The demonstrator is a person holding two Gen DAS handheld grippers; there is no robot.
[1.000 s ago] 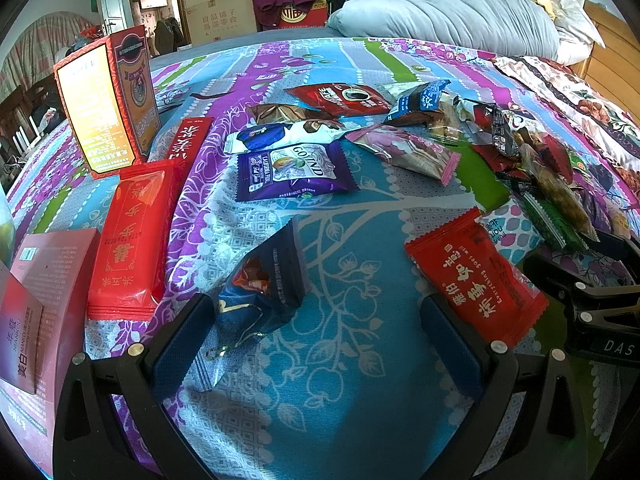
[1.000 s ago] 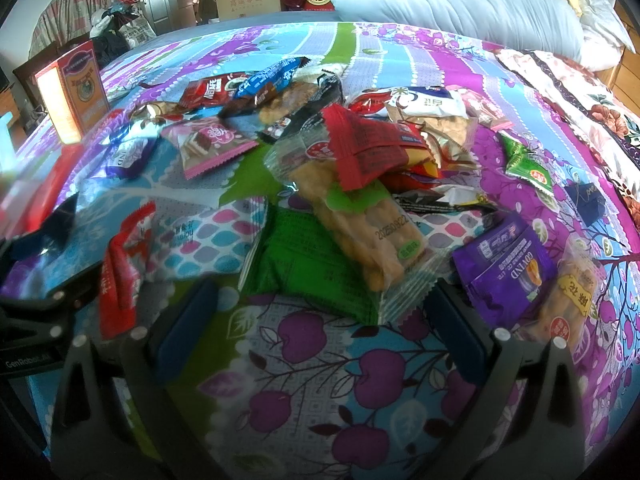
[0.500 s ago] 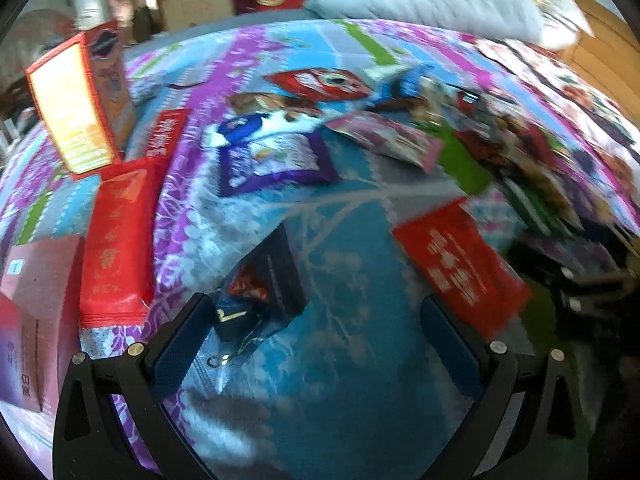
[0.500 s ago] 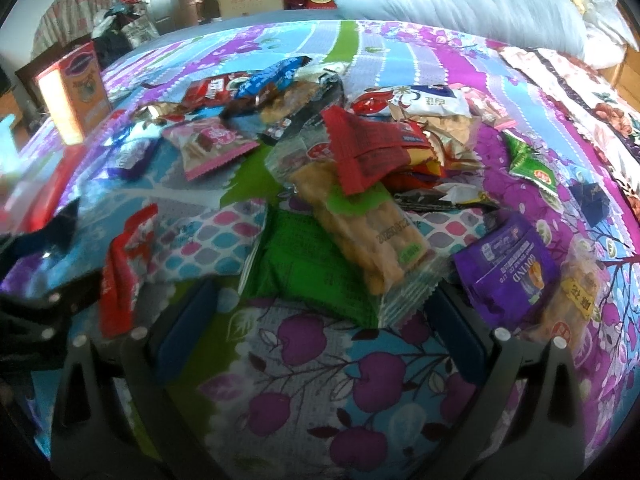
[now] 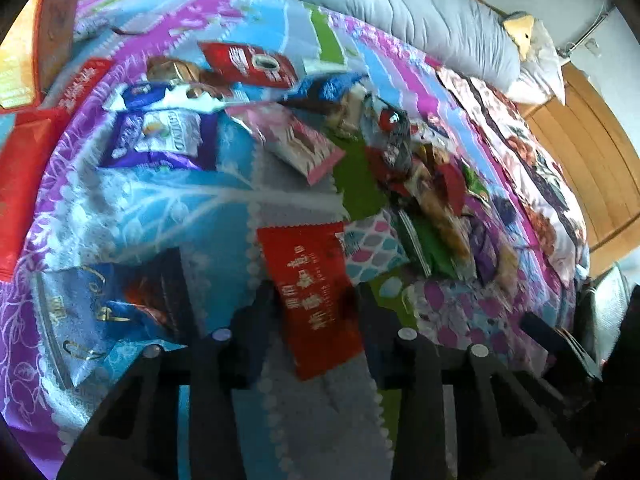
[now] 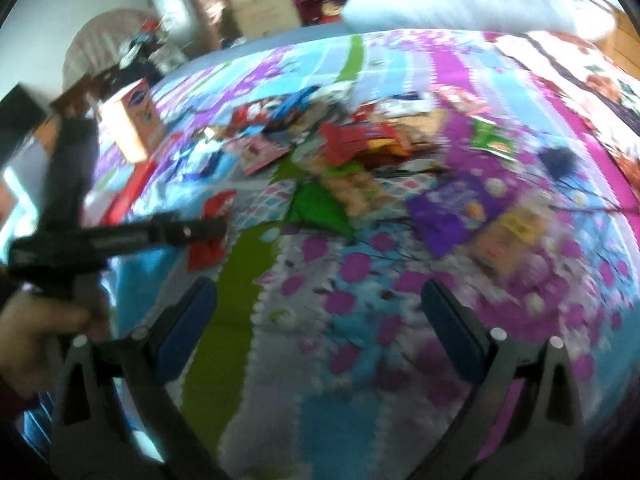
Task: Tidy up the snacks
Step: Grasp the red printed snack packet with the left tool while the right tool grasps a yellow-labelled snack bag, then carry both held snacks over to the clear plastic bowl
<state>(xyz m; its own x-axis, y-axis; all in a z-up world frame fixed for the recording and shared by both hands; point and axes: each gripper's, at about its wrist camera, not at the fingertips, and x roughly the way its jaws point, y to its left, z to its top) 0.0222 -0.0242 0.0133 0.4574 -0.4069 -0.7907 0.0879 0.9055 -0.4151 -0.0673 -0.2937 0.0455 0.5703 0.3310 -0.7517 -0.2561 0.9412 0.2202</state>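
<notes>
Two grippers were in view over a bed (image 5: 224, 208) strewn with snack packets. Your left gripper (image 5: 316, 320), at the lower centre of its frame, had its fingers narrowed around a red packet (image 5: 316, 292) with white lettering, apparently pinching it. Your right gripper (image 6: 320, 316) was spread wide and held nothing, above bare patterned bedspread. A purple packet (image 6: 452, 208) lay right of centre in that blurred frame.

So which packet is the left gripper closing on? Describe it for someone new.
On the patterned bedspread, nearest the left gripper, lies a flat red packet between the fingers. Gold lettering runs along it; the packet beside it is blue.
</notes>
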